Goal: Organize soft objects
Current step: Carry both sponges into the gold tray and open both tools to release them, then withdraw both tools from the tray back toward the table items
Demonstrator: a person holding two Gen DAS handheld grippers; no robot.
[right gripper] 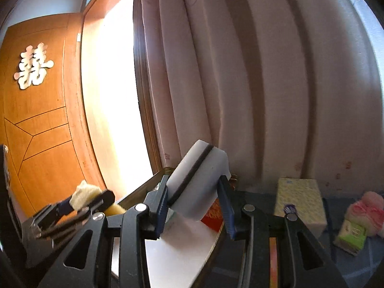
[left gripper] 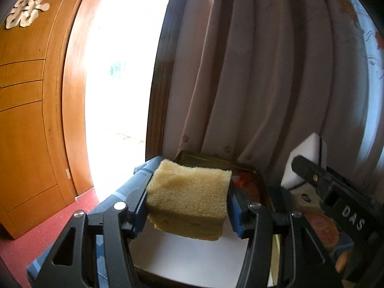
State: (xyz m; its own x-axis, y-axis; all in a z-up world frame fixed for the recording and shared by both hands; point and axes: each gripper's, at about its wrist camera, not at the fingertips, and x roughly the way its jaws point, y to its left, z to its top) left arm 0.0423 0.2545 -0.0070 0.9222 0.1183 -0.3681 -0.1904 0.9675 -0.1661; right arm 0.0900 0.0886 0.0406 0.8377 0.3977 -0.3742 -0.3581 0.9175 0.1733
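Note:
My left gripper point(left gripper: 188, 201) is shut on a yellow sponge point(left gripper: 189, 196) and holds it in the air above a tin tray point(left gripper: 260, 180) with a white bottom. My right gripper point(right gripper: 195, 200) is shut on a white sponge point(right gripper: 199, 180) with a dark stripe, also held above the tray point(right gripper: 144, 182). The right gripper with its white sponge point(left gripper: 304, 163) shows at the right of the left wrist view. The left gripper with the yellow sponge point(right gripper: 84, 198) shows at the lower left of the right wrist view.
A yellow tissue pack point(right gripper: 300, 204), a green packet point(right gripper: 351, 235) and a pink bath pouf point(right gripper: 369, 208) lie on the blue cloth at the right. A pink curtain point(right gripper: 240, 84) hangs behind. A wooden door point(left gripper: 28, 96) stands open at the left.

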